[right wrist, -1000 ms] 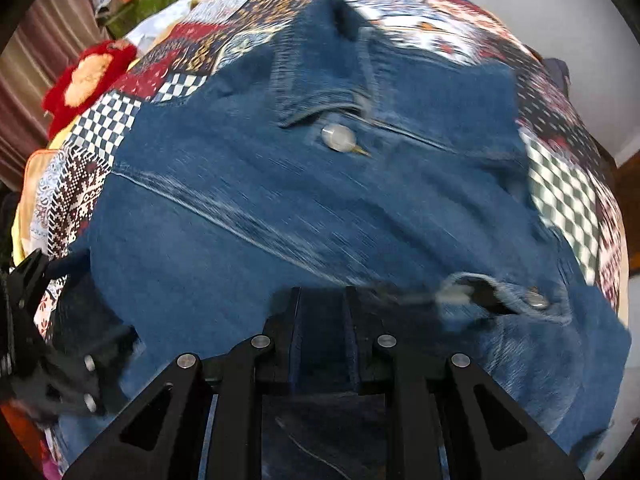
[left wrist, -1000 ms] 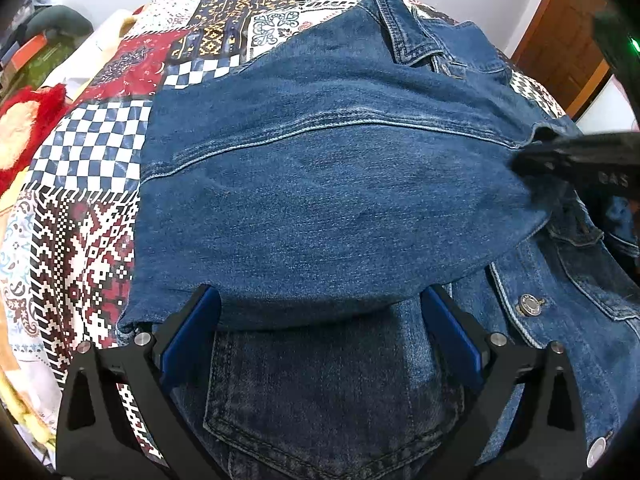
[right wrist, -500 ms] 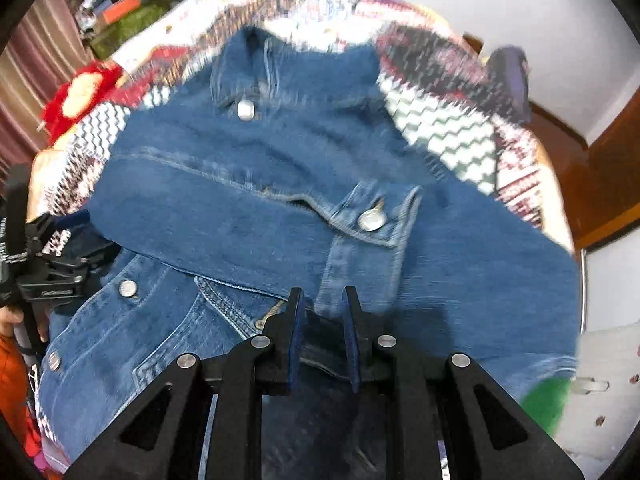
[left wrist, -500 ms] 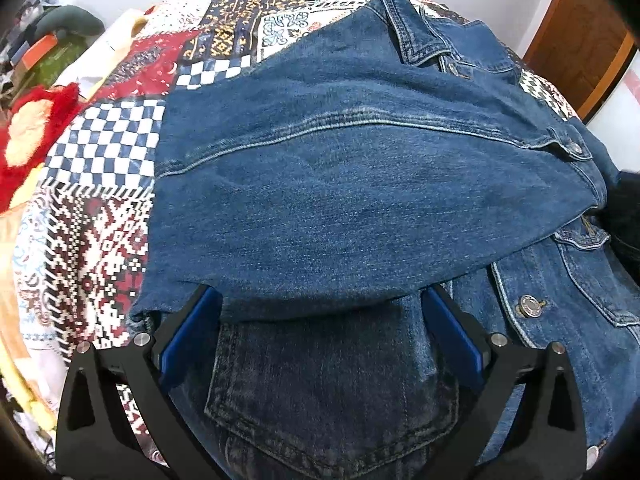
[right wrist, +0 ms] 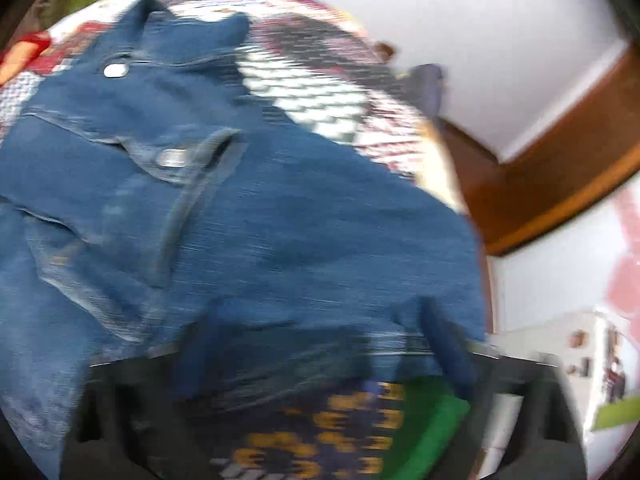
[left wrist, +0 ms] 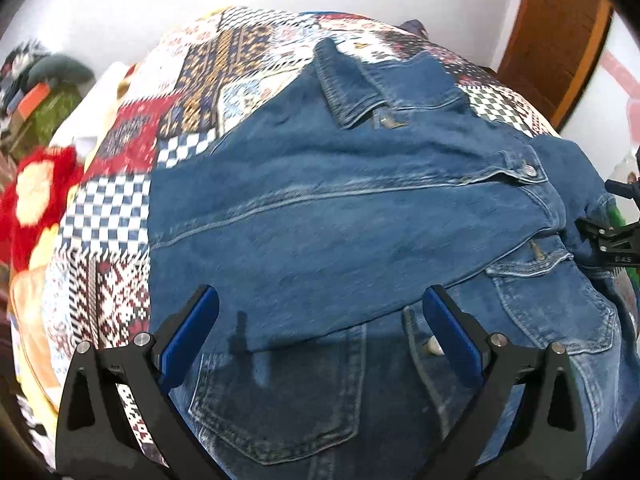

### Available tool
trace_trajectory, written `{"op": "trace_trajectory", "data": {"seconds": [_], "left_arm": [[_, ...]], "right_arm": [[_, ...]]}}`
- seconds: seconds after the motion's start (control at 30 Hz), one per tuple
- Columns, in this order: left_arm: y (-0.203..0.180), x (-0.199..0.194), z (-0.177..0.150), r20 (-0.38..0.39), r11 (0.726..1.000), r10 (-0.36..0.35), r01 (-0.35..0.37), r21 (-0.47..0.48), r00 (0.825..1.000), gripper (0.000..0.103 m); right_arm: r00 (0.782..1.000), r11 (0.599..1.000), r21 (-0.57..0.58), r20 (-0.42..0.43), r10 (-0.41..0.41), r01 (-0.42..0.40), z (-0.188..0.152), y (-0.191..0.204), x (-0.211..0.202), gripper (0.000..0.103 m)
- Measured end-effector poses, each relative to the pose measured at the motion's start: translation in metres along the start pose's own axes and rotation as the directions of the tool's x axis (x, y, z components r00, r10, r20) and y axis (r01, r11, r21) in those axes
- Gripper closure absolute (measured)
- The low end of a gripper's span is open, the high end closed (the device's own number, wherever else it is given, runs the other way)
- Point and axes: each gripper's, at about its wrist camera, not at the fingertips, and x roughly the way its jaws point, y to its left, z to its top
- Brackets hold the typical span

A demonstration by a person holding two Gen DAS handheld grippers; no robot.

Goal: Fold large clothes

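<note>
A blue denim jacket [left wrist: 340, 232] lies on a patchwork bedspread [left wrist: 120, 208], with one sleeve folded across its body and the cuff button at the right. My left gripper [left wrist: 320, 316] is open and empty, hovering over the jacket's near part. My right gripper [right wrist: 324, 352] is open; the blurred right wrist view shows its blue pads apart over the jacket's right edge [right wrist: 280, 240]. The right gripper also shows in the left wrist view [left wrist: 612, 236] at the jacket's right side.
A red and yellow plush item [left wrist: 32, 192] lies at the bed's left. A wooden door [left wrist: 556, 36] stands at the back right. A green item [right wrist: 432, 420] lies below the bed edge at the right.
My right gripper has opened and let go of the sleeve, which now rests across the jacket, and has pulled back to the right. My left gripper has lifted slightly.
</note>
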Motion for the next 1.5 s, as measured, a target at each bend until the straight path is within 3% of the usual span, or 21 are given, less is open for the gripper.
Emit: {"op": "trace_trajectory", "data": {"seconds": [0.17,0.33,0.47,0.6,0.67,0.83,0.97,1.03,1.1,1.17,1.27,1.33,1.43,1.5], "left_arm": [[-0.026,-0.002,0.019,0.024,0.998,-0.013,0.012,0.061,1.000,0.001],[-0.059,0.007,0.043,0.026,0.992,-0.039,0.036,0.119,0.999,0.001],[-0.087,0.025,0.060,-0.004,0.984,-0.080,0.079,0.158,0.997,0.001],[-0.112,0.049,0.069,-0.071,0.978,-0.128,0.138,0.159,0.989,0.001],[-0.123,0.059,0.070,-0.109,0.972,-0.164,0.180,0.151,0.980,0.001],[-0.139,0.084,0.071,-0.172,0.972,-0.179,0.201,0.122,0.969,0.000],[-0.138,0.093,0.075,-0.188,0.976,-0.182,0.201,0.085,0.965,0.000],[-0.139,0.093,0.075,-0.188,0.977,-0.175,0.195,0.091,0.966,0.000],[-0.139,0.091,0.074,-0.180,0.977,-0.168,0.188,0.098,0.969,0.000],[-0.139,0.091,0.075,-0.174,0.978,-0.166,0.185,0.099,0.971,0.000],[-0.139,0.089,0.075,-0.166,0.979,-0.164,0.182,0.095,0.972,0.000],[-0.137,0.085,0.074,-0.163,0.980,-0.162,0.178,0.089,0.973,0.000],[-0.133,0.076,0.075,-0.148,0.980,-0.167,0.181,0.085,0.975,0.000],[-0.131,0.069,0.074,-0.137,0.980,-0.171,0.183,0.081,0.976,0.000]], "right_arm": [[0.988,0.975,0.172,-0.023,0.150,-0.144,-0.021,-0.046,-0.007,0.004],[0.960,0.884,0.376,0.064,0.274,-0.278,-0.042,-0.098,-0.032,0.004],[0.931,0.767,0.536,0.116,0.346,-0.352,-0.060,-0.137,-0.034,0.004],[0.866,0.588,0.672,0.170,0.471,-0.451,-0.075,-0.168,-0.017,0.004],[0.843,0.523,0.712,0.183,0.507,-0.469,-0.081,-0.176,-0.004,0.005],[0.823,0.452,0.760,0.187,0.536,-0.467,-0.084,-0.187,0.025,0.014],[0.824,0.404,0.789,0.214,0.525,-0.462,-0.076,-0.192,0.044,0.019],[0.829,0.383,0.808,0.216,0.515,-0.448,-0.071,-0.194,0.056,0.027],[0.852,0.381,0.831,0.194,0.486,-0.406,-0.070,-0.198,0.066,0.046],[0.873,0.380,0.848,0.177,0.455,-0.370,-0.066,-0.200,0.074,0.057],[0.901,0.410,0.844,0.176,0.397,-0.346,-0.057,-0.205,0.073,0.079],[0.913,0.437,0.832,0.182,0.365,-0.341,-0.051,-0.206,0.065,0.084],[0.933,0.520,0.783,0.221,0.283,-0.343,-0.034,-0.202,0.033,0.088],[0.928,0.564,0.737,0.277,0.249,-0.371,-0.022,-0.199,0.005,0.089]]}}
